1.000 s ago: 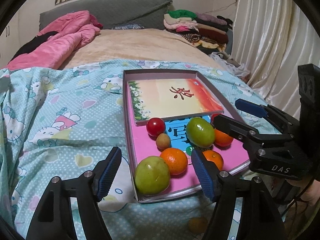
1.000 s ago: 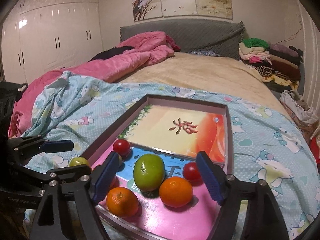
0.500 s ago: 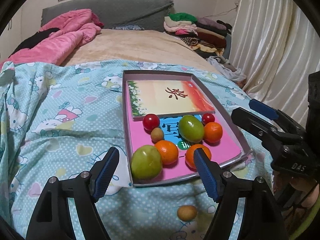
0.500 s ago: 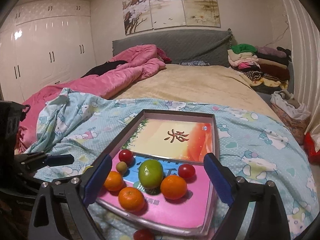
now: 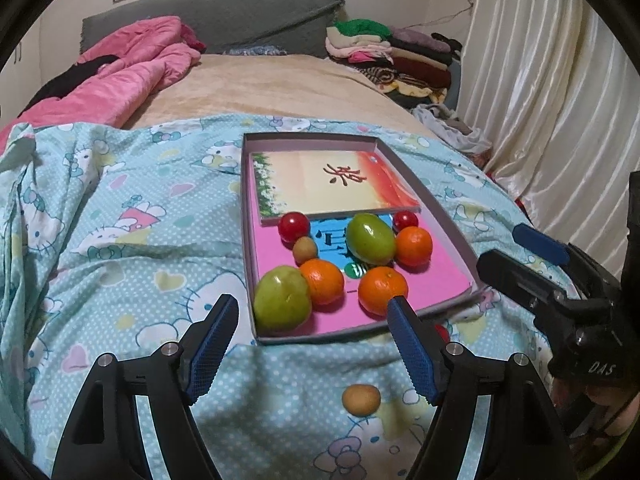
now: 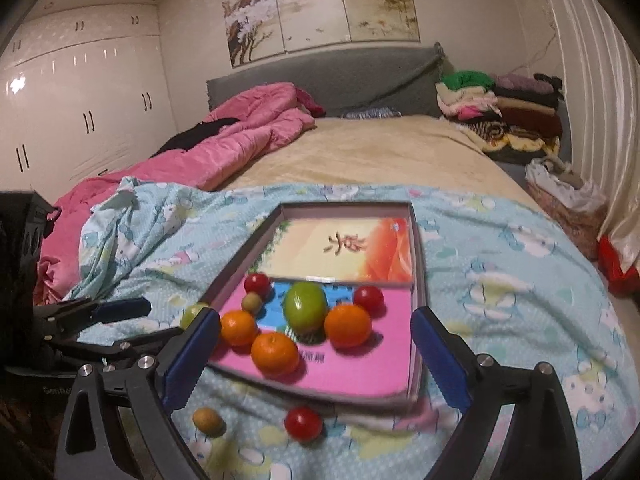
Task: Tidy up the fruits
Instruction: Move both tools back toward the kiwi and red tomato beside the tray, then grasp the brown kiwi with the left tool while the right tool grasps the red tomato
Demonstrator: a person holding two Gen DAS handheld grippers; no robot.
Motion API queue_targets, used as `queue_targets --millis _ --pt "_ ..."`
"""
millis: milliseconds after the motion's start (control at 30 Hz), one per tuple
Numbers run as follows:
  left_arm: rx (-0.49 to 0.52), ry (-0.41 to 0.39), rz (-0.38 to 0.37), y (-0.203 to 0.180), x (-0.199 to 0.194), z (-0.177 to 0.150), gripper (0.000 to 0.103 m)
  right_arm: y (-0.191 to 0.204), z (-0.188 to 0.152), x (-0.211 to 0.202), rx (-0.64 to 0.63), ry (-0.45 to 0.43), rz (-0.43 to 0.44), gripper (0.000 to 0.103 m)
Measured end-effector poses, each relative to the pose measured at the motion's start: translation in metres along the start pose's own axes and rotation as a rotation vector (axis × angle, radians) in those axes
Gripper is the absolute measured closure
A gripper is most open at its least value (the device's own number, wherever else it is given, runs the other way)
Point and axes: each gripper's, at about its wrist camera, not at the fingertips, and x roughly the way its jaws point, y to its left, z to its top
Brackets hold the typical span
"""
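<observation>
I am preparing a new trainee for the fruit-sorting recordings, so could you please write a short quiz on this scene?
1. True or false: every fruit lies inside the tray.
2. How many oranges are in the tray? A) two B) three C) five
3. Fill in the blank: the left tool and the right tool both hold nothing, and their jaws are ____.

Key
1. False: a tan fruit and a red fruit lie on the blanket, just outside the tray's near edge.
2. B
3. open
</observation>
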Motion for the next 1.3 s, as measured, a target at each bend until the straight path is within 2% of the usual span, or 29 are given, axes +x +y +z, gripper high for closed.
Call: queue_targets --millis 367,667,700,767,900,967,1067,1200,1300 --pt "-0.004 0.049 -0.011 -0.006 -0.004 -0.015 0.025 0.000 -0.023 -0.001 0.028 0.096 -0.022 0.007" --pt "0.006 0.132 -0.022 -0.009 0.003 -0.030 0.025 0.004 -0.042 0.019 0.010 0.225 -0.030 0.008" --pt "0.007 0.142 -0.019 -0.009 0.005 -0.032 0.025 0.004 -0.044 0.021 0.010 0.235 -0.023 0.010" --pt "0.008 0.160 -0.024 -0.010 0.008 -0.034 0.025 0.003 -0.048 0.027 0.016 0.267 -0.009 0.022" --pt "0.006 0.190 -0.040 -0.011 0.013 -0.039 0.025 0.003 -0.055 0.036 0.018 0.314 0.014 0.034" --pt "0.003 0.211 -0.048 -0.011 0.018 -0.041 0.025 0.006 -0.057 0.040 0.008 0.328 0.026 0.044" --pt "0.005 0.229 -0.069 -0.013 0.024 -0.043 0.030 0.007 -0.061 0.047 -0.002 0.355 0.043 0.057" --pt "0.019 0.247 -0.071 -0.016 0.032 -0.046 0.042 0.008 -0.064 0.053 -0.011 0.364 0.051 0.061" --pt "0.020 0.265 -0.077 -0.017 0.038 -0.048 0.045 0.008 -0.063 0.058 -0.020 0.369 0.057 0.064"
